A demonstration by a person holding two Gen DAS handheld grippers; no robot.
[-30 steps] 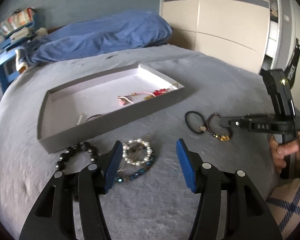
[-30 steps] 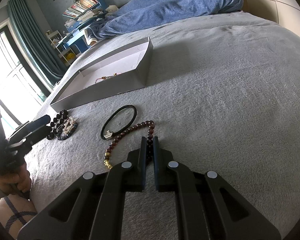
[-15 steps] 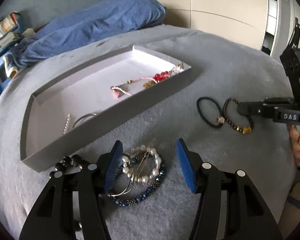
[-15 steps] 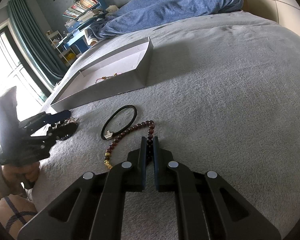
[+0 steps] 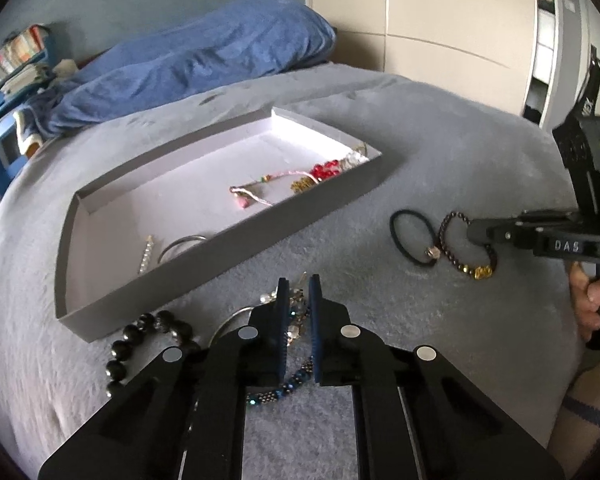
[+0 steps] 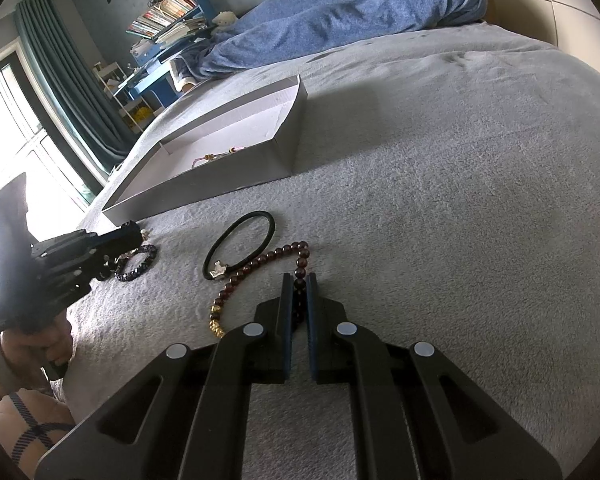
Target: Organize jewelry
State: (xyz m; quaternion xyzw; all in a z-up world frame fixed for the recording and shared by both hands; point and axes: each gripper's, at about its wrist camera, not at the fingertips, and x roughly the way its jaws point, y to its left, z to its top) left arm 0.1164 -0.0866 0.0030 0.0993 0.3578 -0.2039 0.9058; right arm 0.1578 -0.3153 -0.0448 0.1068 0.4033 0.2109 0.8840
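Note:
My left gripper (image 5: 298, 280) is down on a cluster of bracelets on the grey bed cover. Its jaws are closing, and the blue pads pinch the pearl bracelet (image 5: 296, 322). A blue bead bracelet (image 5: 276, 394) and a thin silver bangle lie under them. In the right wrist view the left gripper (image 6: 134, 230) shows at the left. My right gripper (image 6: 299, 280) is shut on the dark red bead bracelet (image 6: 260, 262), which lies on the cover. The left wrist view shows the right gripper (image 5: 470, 234) on this bracelet (image 5: 446, 248). The grey tray (image 5: 220, 268) lies beyond.
A black hair tie (image 5: 396, 236) lies beside the red bracelet, and a black bead bracelet (image 5: 120, 348) lies left of my left gripper. The tray holds several pieces, among them red beads (image 5: 324, 168). A blue duvet (image 5: 200, 64) lies behind, a wardrobe (image 5: 440, 20) far right.
My left gripper moved forward over the bracelet cluster and its jaws went from wide open to closed on it. The right gripper has stayed still, shut on the red bracelet.

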